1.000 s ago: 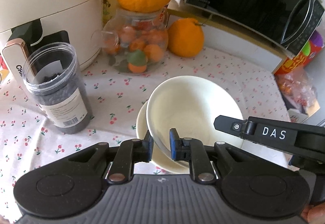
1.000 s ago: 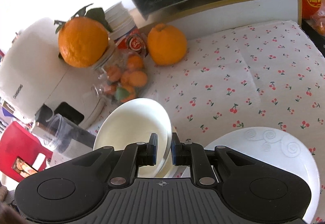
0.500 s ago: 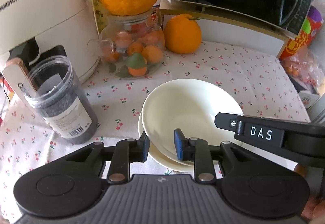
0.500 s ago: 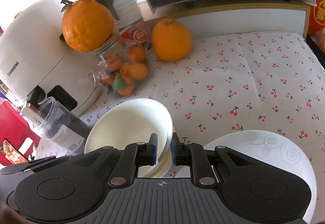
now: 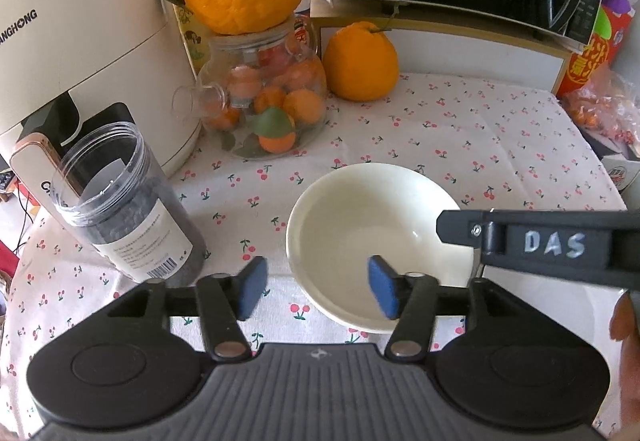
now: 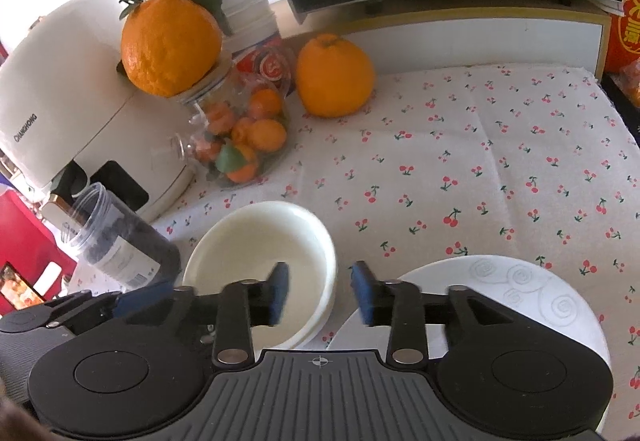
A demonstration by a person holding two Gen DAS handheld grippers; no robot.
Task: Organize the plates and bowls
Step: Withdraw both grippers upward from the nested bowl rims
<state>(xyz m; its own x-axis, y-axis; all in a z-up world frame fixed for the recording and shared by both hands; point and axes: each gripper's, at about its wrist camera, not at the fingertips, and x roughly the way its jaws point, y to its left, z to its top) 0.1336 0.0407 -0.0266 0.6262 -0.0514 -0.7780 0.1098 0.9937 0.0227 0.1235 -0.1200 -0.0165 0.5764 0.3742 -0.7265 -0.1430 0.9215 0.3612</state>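
The cream-white round ceramic bowl (image 5: 378, 241) sits on the bench with the cherry-print cloth (image 5: 460, 129), in front of the clear glass jar of small oranges (image 5: 264, 105). In the right wrist view a second rim shows under its near edge, so it looks nested in another bowl of the same kind, though the fisheye blur makes that hard to confirm.

The left hand-held gripper (image 5: 316, 291) is spread wide with nothing between its blue pads; the bowl's near-left rim lies between the two fingers without being pinched. The right hand-held gripper (image 6: 320, 293) is also parted and empty, straddling the bowl's right rim, one pad inside the bowl and one outside. To the right of the bowl, just beside it, lies the white flat plate with embossed swirls (image 6: 520, 289).

My reading is that the stacking step is at release: both tools are off the bowl and the job now is to draw back cleanly. To do it well:

- Lift each gripper straight up from the rim before pulling toward the body, so no pad drags the bowl sideways.
- Keep the fingers apart until clear of the rim.
- Mind the clear plastic canister of dark contents (image 5: 124, 209) left of the bowl; it is tall and could tip if bumped.
- Check that the bowl sits level before moving on to the plate.
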